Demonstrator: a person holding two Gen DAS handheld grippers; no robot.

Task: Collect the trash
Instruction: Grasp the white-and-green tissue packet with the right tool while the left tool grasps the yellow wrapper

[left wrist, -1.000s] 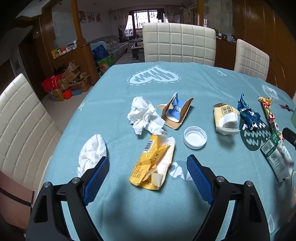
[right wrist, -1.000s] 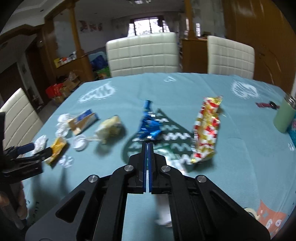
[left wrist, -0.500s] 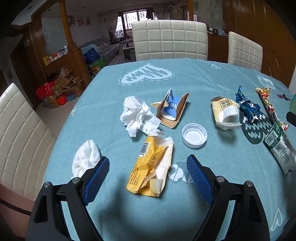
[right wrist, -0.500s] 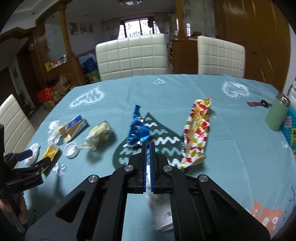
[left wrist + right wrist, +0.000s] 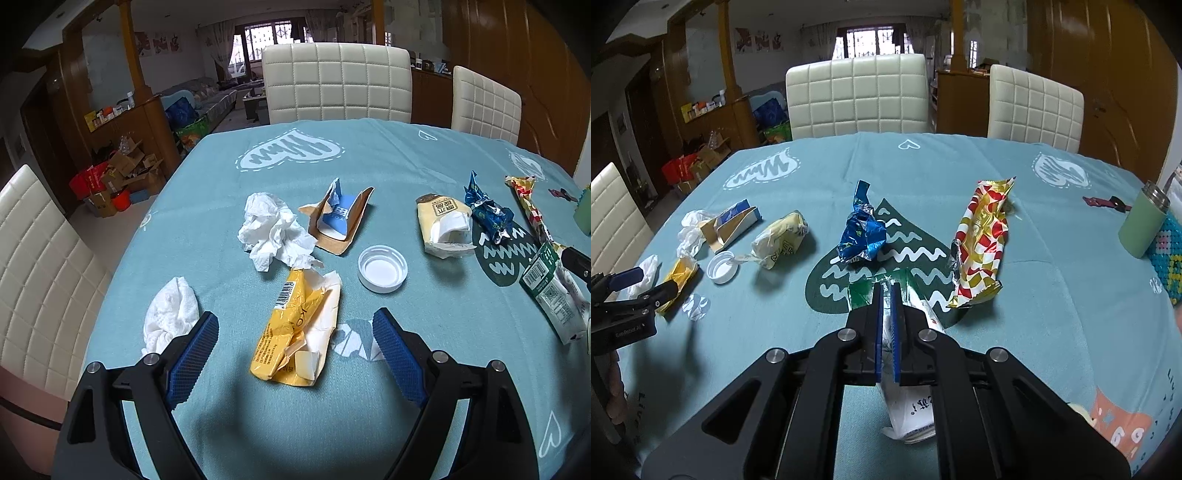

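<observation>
The left gripper (image 5: 295,336) hangs over the near edge of the table (image 5: 424,162) with its jaws spread wide on either side of a torn yellow wrapper (image 5: 295,328), touching nothing. A small white tissue (image 5: 168,314) lies just beside its left finger, and a bigger crumpled tissue (image 5: 273,229) sits beyond the wrapper, next to a torn cardboard box (image 5: 338,221) and a white lid (image 5: 382,267). The right gripper (image 5: 886,291) has its jaws pressed together, pinching a green and white wrapper (image 5: 910,406) by its green end. Ahead of it lie a blue foil wrapper (image 5: 862,232) and a red and gold wrapper (image 5: 982,243); a green cup (image 5: 1143,225) stands far right.
</observation>
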